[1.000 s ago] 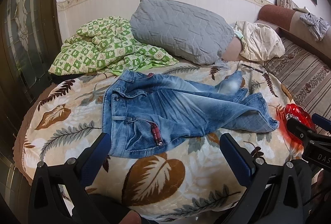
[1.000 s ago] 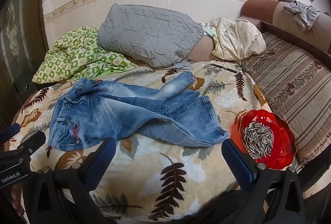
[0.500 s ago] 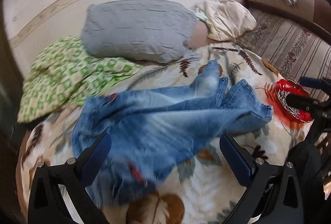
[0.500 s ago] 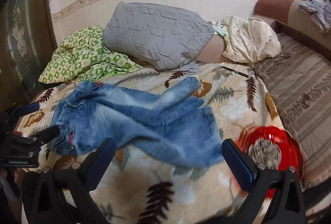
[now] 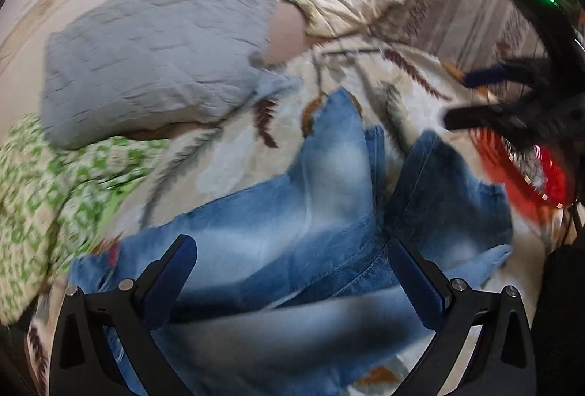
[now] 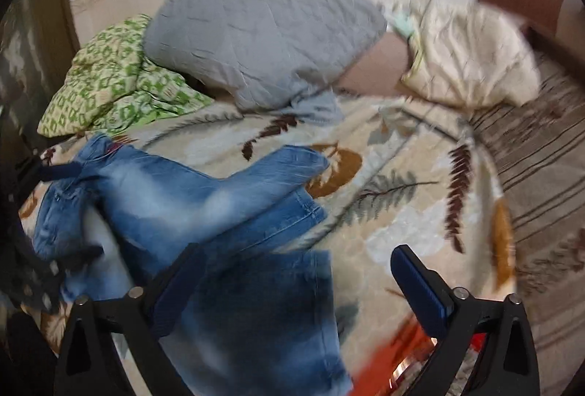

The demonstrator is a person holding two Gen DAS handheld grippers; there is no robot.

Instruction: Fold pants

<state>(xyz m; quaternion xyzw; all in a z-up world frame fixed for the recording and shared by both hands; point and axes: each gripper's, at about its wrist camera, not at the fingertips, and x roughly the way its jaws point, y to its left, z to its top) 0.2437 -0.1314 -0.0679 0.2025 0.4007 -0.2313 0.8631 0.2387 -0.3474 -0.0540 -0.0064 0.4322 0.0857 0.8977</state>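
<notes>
Compared with a second ago, both cameras sit much closer to the bed and lower over it, so the jeans [image 5: 292, 242] now fill the lower half of each view instead of lying small in the middle, and both pictures are smeared with motion blur where the earlier ones were sharp. In the left wrist view the scene has also rolled, so the gray pillow [image 5: 153, 56] and green patterned cloth [image 5: 47, 198] slant to the left. The left gripper [image 5: 292, 271] has its fingers spread wide with the denim passing below and between them, not pinched. The right gripper [image 6: 292, 279] is likewise spread, its jaws just beginning to close, with the hem end of a trouser leg under the left finger [image 6: 179, 282] and bare blanket under the right one; no cloth is clamped. The jeans lie flat but rumpled on the leaf-print blanket [image 6: 402, 198], waistband toward the left edge of the bed, the two legs running rightward and splitting apart near their hems, one crossing over the other. They are faded light blue along the thighs and darker at the seams and cuffs. The red dish [image 5: 526, 176] sits just beyond the hems, partly behind the right gripper as seen from the left wrist
</notes>
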